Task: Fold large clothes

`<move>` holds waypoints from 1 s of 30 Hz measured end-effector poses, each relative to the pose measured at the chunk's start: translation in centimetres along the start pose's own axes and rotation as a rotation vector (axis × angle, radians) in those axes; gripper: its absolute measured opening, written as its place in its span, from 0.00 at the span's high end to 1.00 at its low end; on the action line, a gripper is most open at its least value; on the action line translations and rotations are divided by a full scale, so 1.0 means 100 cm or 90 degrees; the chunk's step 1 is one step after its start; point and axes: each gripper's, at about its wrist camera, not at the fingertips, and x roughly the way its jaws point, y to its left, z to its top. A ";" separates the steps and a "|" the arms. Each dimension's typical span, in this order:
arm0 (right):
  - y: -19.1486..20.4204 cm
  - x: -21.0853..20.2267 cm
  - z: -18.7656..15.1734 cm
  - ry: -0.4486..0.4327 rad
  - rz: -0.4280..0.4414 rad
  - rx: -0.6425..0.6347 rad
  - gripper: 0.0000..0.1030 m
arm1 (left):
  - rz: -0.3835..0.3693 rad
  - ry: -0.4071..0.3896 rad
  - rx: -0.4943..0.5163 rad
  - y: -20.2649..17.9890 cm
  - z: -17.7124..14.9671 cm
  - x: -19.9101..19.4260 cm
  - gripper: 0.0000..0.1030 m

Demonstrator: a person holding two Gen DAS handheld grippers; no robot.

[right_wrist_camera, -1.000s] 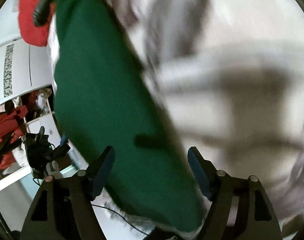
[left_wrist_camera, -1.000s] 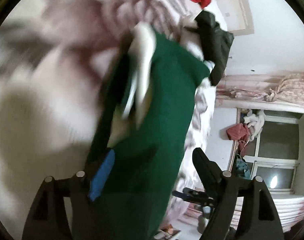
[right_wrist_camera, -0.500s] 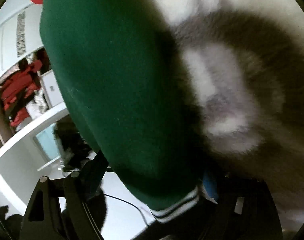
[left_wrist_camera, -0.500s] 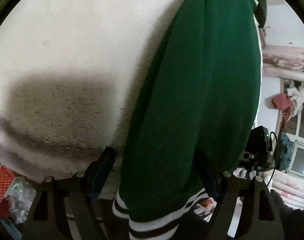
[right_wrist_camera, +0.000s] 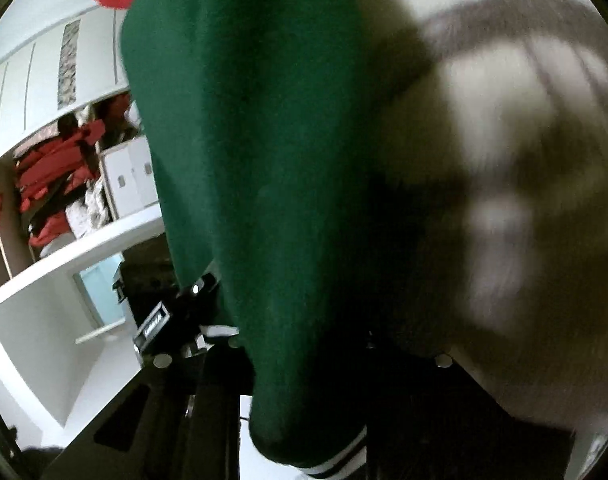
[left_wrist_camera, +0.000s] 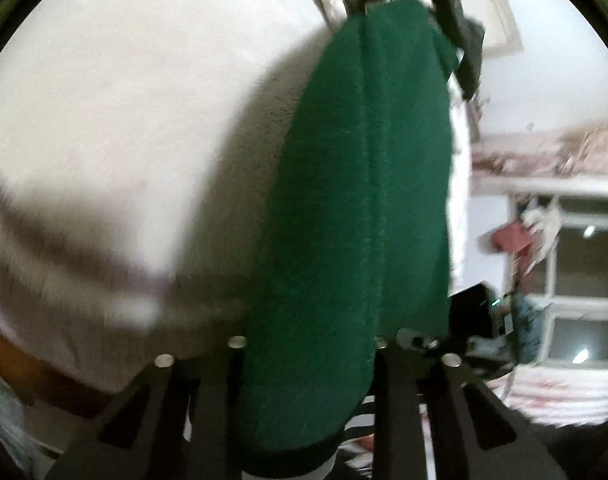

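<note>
— Where's the green sweater point(left_wrist_camera: 364, 220)?

— Stretched over the cream fleece blanket point(left_wrist_camera: 123, 120), its striped hem point(right_wrist_camera: 336, 462) at the near end; the left gripper point(left_wrist_camera: 308, 344) and right gripper point(right_wrist_camera: 299, 344) each clench it.

— Risk?

— Thick, soft knit: it could slip out and bunch, spoiling the fold.

blurred label on black device point(right_wrist_camera: 156, 321), lettering unreadable
</note>
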 end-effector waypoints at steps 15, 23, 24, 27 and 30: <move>0.047 -0.054 -0.087 0.043 0.175 0.004 0.81 | -0.066 -0.027 0.013 -0.085 -0.018 -0.048 0.84; 0.132 -0.129 0.018 -0.059 0.273 -0.040 0.82 | -0.118 -0.083 0.118 -0.154 0.077 -0.067 0.84; 0.130 -0.142 0.033 -0.073 0.273 -0.045 0.82 | -0.118 -0.088 0.131 -0.163 0.093 -0.059 0.84; 0.136 -0.158 0.091 -0.120 0.281 -0.011 0.82 | -0.104 -0.091 0.160 -0.178 0.146 -0.031 0.84; 0.132 -0.160 0.158 -0.152 0.271 0.041 0.82 | -0.062 -0.070 0.185 -0.183 0.198 0.014 0.84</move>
